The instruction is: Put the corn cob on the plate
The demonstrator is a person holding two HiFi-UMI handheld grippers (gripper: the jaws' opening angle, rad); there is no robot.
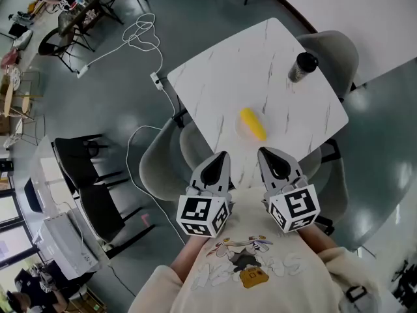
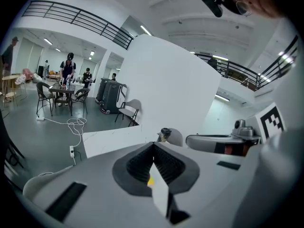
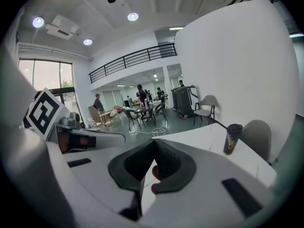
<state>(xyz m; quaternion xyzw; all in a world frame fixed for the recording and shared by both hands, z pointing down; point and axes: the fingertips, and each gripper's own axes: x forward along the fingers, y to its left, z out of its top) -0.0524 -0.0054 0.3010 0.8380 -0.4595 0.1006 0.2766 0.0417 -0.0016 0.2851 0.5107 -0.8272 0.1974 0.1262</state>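
1. Left gripper (image 1: 220, 156) (image 2: 153, 146), nearest, left of centre. The jaws are being held pressed together with the tips meeting, and nothing is being pinched. It is being pointed over the near edge of the table.

2. Right gripper (image 1: 266, 152) (image 3: 154, 152), nearest, right of centre. The jaws are likewise being held pressed together and nothing is being gripped.

3. Table (image 1: 215, 90), white marbled top. Its near edge is being overhung by both sets of tips.

4. Corn cob (image 1: 251, 123), yellow. It is being shown lying on the table top just beyond the grippers and apart from both.
   - Its long axis is being read as running from near-right to far-left.
   - The near end is lying just beyond the right gripper's tips, so that gripper is being judged the nearer.
   - From the left gripper the cob is lying far and to the right.
   - A grasp is being judged to need the jaws spread across the cob's short axis.

5. Plate: not being identified with certainty. A faint pale round patch (image 1: 238, 132) is being seen under the cob. Whether this is the plate cannot be told, and no other plate is being shown.

6. Dark lidded cup (image 1: 301, 67) (image 3: 232, 137), far right on the table. It is standing upright, well apart from the cob.
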